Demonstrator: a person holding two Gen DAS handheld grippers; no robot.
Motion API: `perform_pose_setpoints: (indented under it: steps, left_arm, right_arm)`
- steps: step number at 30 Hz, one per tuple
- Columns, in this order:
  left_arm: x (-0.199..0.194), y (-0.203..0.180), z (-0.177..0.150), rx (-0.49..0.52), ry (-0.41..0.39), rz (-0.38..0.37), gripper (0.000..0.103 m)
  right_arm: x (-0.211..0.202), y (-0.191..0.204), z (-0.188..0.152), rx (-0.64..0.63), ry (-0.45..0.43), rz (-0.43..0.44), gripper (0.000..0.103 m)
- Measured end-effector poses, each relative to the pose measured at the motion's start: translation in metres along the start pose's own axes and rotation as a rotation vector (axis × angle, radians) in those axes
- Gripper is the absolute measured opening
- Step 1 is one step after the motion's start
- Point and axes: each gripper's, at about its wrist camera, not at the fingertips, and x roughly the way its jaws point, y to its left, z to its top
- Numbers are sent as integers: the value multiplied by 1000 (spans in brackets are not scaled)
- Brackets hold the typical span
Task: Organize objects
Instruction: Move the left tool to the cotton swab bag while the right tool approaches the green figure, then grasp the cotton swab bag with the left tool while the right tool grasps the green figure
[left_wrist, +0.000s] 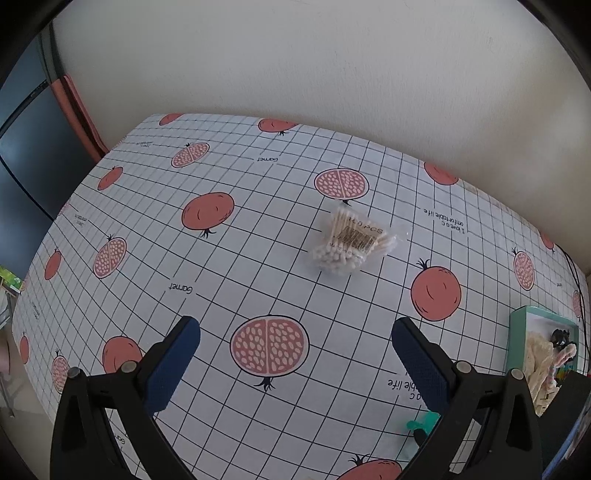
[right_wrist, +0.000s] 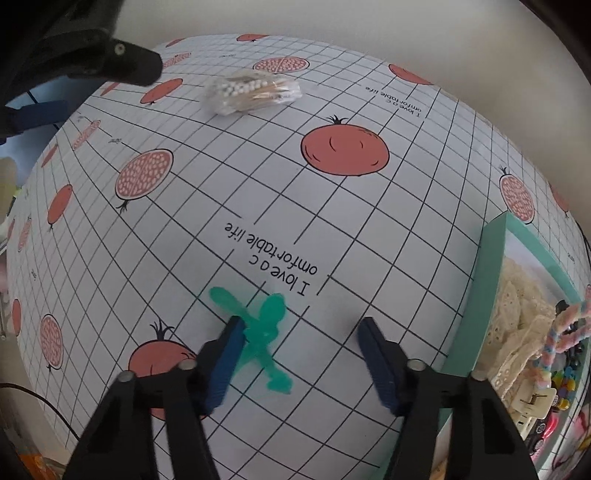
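Two tools hang over a surface (left_wrist: 258, 236) covered with a white cloth that has black squares and red fruit drawn on it. In the left view, the left tool (left_wrist: 295, 354) fills the bottom of the frame. Its two blue pads (left_wrist: 173, 365) are far apart and have nothing between them, only bare cloth. A clear bag of cotton swabs (left_wrist: 351, 242) lies by itself right of the middle of that frame, well apart from the tool. A teal box (left_wrist: 517, 332) sits at the right edge, with cream lace (left_wrist: 539, 358) inside it. In the right view, the right tool (right_wrist: 299, 354) is at the bottom of the frame. Its pads are about half open. A green clip (right_wrist: 264, 328) lies flat on the surface near the bottom middle, and it looks a bit blurry. The left pad (right_wrist: 225, 362) is right at the clip and hides a piece of it, but the right pad is away from it, so the tool is not squeezing the clip. The same bag shows at the top of this frame (right_wrist: 251, 92), far from the clip. The box is at the right edge (right_wrist: 487, 280), just beside the right pad. Lace (right_wrist: 524, 317), a pink and blue fuzzy stick (right_wrist: 554, 332) and small coloured beads (right_wrist: 567, 386) lie in it. The left tool is a dark shape in the upper left (right_wrist: 122, 62).
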Motion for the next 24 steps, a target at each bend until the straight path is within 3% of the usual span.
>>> perform_pose_setpoints:
  steps: [10, 16, 24]
  left_arm:
    - [16, -4, -3, -37, -3, -34, 103]
    - [25, -13, 0, -48, -55, -46, 103]
    - [73, -9, 7, -106, -16, -124, 103]
  right_arm:
    - [-1, -10, 0, 55, -36, 29, 40]
    - [0, -20, 2, 100, -62, 47, 30]
    - [5, -23, 12, 161, -110, 70, 23]
